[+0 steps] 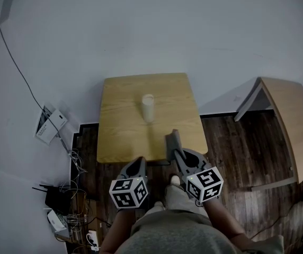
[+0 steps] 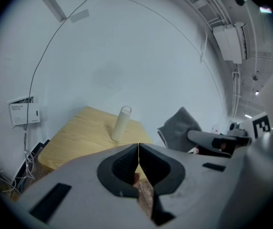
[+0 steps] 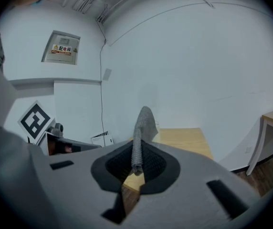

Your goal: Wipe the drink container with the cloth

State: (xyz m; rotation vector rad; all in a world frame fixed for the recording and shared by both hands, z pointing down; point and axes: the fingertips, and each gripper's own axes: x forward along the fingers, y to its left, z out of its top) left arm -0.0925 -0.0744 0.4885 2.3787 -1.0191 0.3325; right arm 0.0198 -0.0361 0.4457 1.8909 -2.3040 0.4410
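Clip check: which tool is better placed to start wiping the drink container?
Right. The right tool is shut on the cloth, while the left tool is shut with nothing in it. The drink container stands upright on the table, ahead of both, untouched.

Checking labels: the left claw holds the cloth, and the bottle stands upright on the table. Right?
No: the right claw holds the cloth, per the right gripper view. The bottle stands upright on the table.
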